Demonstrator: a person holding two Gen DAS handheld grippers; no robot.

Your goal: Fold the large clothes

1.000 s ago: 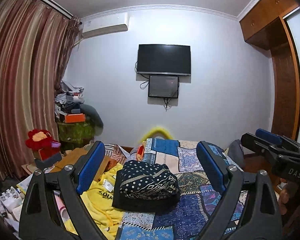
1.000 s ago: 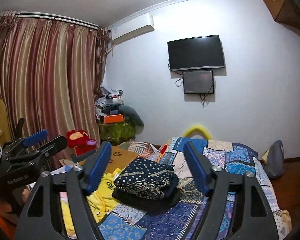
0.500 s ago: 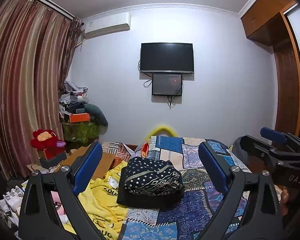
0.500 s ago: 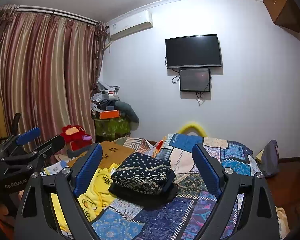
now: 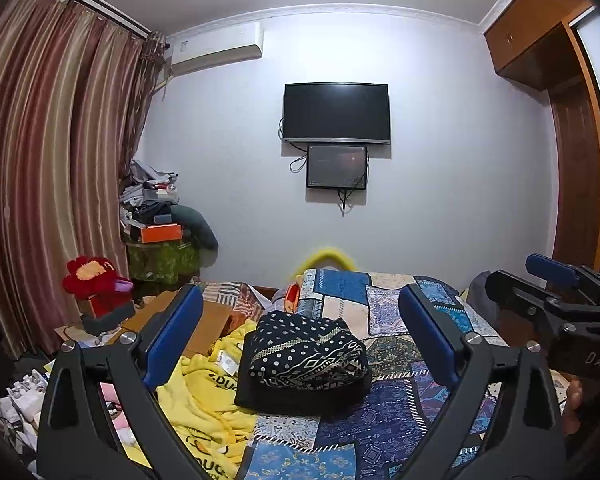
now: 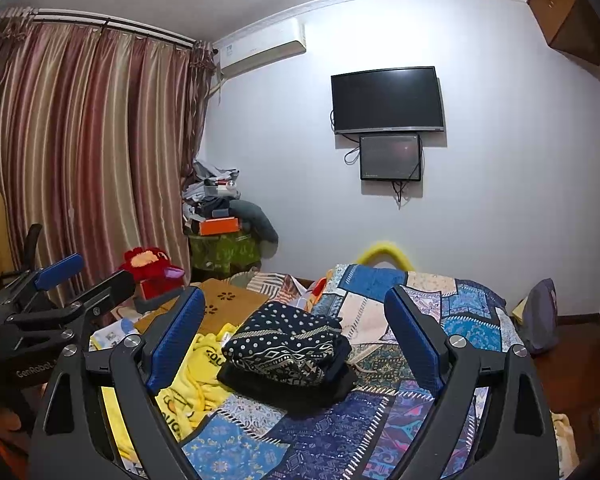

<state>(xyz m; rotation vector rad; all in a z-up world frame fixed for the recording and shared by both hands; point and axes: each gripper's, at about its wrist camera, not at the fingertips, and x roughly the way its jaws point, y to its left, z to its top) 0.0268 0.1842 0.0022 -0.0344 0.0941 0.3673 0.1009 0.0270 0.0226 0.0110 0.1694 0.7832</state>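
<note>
The left hand-held gripper (image 5: 300, 336) has its jaws spread wide, having just been opening, with nothing between them. The right hand-held gripper (image 6: 296, 332) is likewise spread and empty. Ahead of both, well apart from the fingertips, the folded clothes (image 5: 304, 360) lie stacked on the bed (image 5: 388, 308), beside a yellow blanket (image 5: 196, 396).

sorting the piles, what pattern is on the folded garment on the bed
Dark navy with white polka dots and geometric bands on the folded garment, clearest in the left wrist view.
</note>
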